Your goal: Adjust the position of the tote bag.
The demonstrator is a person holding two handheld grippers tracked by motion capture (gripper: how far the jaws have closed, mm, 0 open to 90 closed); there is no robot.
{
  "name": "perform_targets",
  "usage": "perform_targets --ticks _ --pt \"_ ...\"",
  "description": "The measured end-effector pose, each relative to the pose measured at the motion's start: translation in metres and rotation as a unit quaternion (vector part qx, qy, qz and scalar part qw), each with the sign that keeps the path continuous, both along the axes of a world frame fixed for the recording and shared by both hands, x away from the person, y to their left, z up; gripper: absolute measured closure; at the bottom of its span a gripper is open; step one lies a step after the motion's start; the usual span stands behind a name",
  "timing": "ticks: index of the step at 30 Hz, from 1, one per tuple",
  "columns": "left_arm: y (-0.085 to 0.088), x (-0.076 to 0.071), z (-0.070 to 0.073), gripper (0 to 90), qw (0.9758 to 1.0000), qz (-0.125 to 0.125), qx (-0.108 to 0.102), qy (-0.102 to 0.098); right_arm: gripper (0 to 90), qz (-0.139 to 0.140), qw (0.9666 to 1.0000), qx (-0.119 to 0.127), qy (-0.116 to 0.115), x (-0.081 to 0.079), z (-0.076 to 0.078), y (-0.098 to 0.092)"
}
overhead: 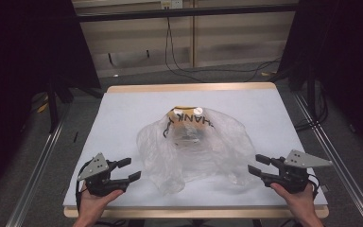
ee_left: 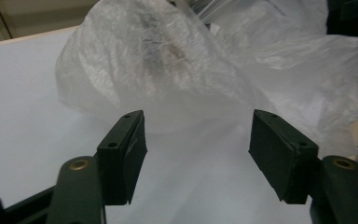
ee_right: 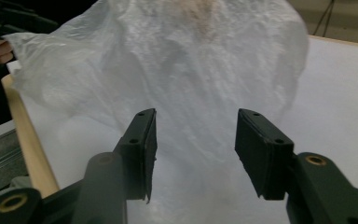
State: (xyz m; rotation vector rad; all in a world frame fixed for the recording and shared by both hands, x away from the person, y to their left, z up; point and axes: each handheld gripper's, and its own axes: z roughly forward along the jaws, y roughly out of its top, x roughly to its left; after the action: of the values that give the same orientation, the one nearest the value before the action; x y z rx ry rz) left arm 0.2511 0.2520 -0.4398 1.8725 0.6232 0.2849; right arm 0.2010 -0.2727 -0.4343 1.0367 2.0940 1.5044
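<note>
Presently, the largest item is the table [overhead: 123, 123], a white-topped work surface with a pale wooden edge, on which everything else rests. Next in size is the clear plastic bag [overhead: 196, 149], a crumpled, thin carrier lying at the middle of the table, between the two grippers and ahead of both sets of jaws; yellow-and-black lettering shows at its far end, and a dark item [overhead: 189, 135] sits inside, too veiled to identify. The left gripper [overhead: 131, 169] is held just beside the bag's near-left edge, jaws apart, nothing between the pads; in the left gripper view the bag's wall bulges just beyond its tips [ee_left: 196, 140]. The right gripper [overhead: 259, 164] stands at the bag's near-right edge, likewise parted and empty, the film rising just beyond its jaws [ee_right: 193, 140]. Neither gripper has a hold on the bag. Assessed risks: the film is slack and slippery, so a shallow pinch may take a single loose fold and slide off; uneven pulls from the two sides could stretch or tear the thin plastic; and lifting from these near edges, away from any handle, could tip the contents out.
</note>
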Motion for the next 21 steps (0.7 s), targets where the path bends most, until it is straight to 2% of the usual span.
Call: perform_targets --ticks 1,2,3,4,5,6,7,8,9,14,15,17,18,19,20,21 --pt "-0.001 -0.002 0.001 38.0 1.0 -0.003 0.006 -0.004 52.9 0.01 0.9999 0.003 0.0 -0.002 0.001 0.002" --pt "-0.003 -0.004 0.002 38.0 0.9999 -0.01 -0.001 -0.003 54.5 0.023 0.9997 0.006 0.001 -0.003 0.001 0.004" --pt "-0.005 -0.006 0.003 38.0 0.9999 -0.007 0.009 -0.006 54.5 0.028 0.9996 0.005 0.001 -0.004 0.002 0.006" --pt "-0.008 -0.007 0.003 38.0 0.9998 -0.017 0.001 -0.003 55.3 0.036 0.9993 0.005 0.001 -0.004 0.003 0.008" --pt "-0.01 -0.008 0.003 38.2 0.9997 -0.024 0.004 -0.003 56.5 0.044 0.999 0.005 0.002 -0.004 0.003 0.01" --pt "-0.013 -0.01 0.004 38.9 0.9996 -0.028 0.009 -0.006 57.9 0.055 0.9985 -0.002 0.004 -0.005 0.003 0.014" --pt "-0.016 -0.011 0.004 39.4 0.9994 -0.033 0.007 -0.004 58.8 0.057 0.9983 -0.006 0.006 -0.005 0.002 0.016" --pt "-0.019 -0.014 0.005 39.4 0.9992 -0.037 0.016 -0.004 58.8 0.057 0.9983 -0.006 0.006 -0.005 0.002 0.016" --pt "-0.025 -0.018 0.007 39.8 0.9984 -0.053 0.016 -0.007 61.0 0.065 0.9978 -0.013 0.009 -0.005 0.001 0.018" --pt "-0.035 -0.027 0.011 42.8 0.9967 -0.079 0.01 -0.012 63.2 0.073 0.997 -0.02 0.015 -0.004 -0.001 0.021" --pt "-0.039 -0.029 0.011 47.0 0.9957 -0.092 0.01 -0.011 63.3 0.078 0.9965 -0.022 0.021 -0.003 -0.002 0.022" --pt "-0.042 -0.029 0.011 47.2 0.9953 -0.095 0.015 -0.011 63.2 0.079 0.9962 -0.026 0.024 -0.002 -0.003 0.024" --pt "-0.046 -0.03 0.009 53.8 0.9935 -0.113 0.012 -0.007 63.2 0.085 0.9954 -0.033 0.029 -0.001 -0.005 0.027" --pt "-0.046 -0.03 0.009 54.5 0.9935 -0.113 0.012 -0.007 62.8 0.088 0.9951 -0.034 0.031 -0.001 -0.005 0.028" --pt "-0.048 -0.03 0.009 54.9 0.9925 -0.122 0.01 -0.004 63.0 0.091 0.9946 -0.037 0.034 -0.001 -0.006 0.03" --pt "-0.051 -0.031 0.009 54.9 0.9918 -0.127 0.018 -0.007 63.0 0.091 0.9946 -0.037 0.034 -0.001 -0.006 0.03"
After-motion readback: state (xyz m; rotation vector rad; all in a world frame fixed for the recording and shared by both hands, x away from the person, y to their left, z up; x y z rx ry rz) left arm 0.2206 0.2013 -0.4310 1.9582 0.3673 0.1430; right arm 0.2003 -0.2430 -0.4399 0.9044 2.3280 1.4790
